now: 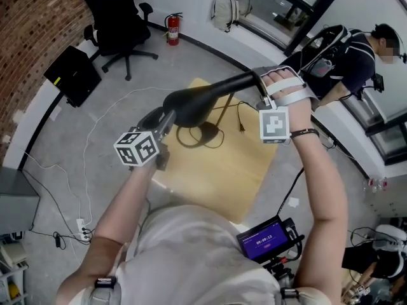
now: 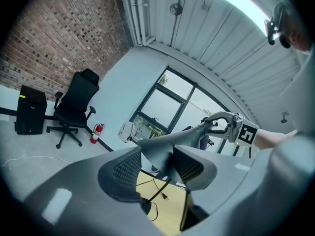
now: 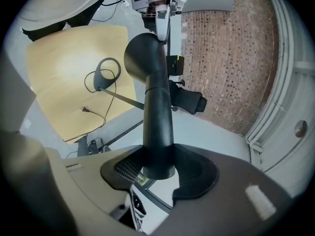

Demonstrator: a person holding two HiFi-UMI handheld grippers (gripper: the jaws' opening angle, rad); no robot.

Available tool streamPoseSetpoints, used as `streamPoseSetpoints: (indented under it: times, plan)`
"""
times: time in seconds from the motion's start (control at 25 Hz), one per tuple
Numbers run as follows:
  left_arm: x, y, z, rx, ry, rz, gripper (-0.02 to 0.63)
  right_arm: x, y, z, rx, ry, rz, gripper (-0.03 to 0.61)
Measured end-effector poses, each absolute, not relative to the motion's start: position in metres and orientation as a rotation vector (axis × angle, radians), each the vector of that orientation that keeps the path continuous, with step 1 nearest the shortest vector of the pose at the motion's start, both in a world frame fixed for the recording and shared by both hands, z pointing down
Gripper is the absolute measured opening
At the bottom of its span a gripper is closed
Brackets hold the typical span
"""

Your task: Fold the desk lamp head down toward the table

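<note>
In the head view the left gripper [image 1: 164, 121] is clamped on the wide end of the lamp head [image 1: 197, 100]. The head hangs above the desk's [image 1: 216, 170] far corner and half hides the lamp base [image 1: 208, 132]. The right gripper [image 1: 259, 84] is clamped on the lamp head's narrow end. Only its own view shows the base whole.

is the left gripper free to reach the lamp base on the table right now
Probably not yet: the left gripper is shut on the lamp head. The lamp base lies uncovered on the table below, so letting go would likely free the way.
</note>
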State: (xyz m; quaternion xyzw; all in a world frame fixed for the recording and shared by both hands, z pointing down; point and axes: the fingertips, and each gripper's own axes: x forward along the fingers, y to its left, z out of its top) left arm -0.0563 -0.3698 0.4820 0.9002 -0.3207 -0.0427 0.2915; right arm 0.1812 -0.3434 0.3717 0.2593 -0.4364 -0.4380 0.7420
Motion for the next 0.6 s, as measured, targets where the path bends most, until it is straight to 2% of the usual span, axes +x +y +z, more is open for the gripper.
streamPoseSetpoints:
  times: [0.44,0.6]
  plan:
    - [-0.042,-0.369,0.511,2.388,-0.769,-0.05,0.198,0.174,-0.333,0.385,0.463,-0.955,-0.873,0.206]
    - [-0.036,-0.375,0.516,2.389,-0.75,-0.054,0.198,0.169,-0.348,0.372,0.448,-0.888,-0.947,0.206]
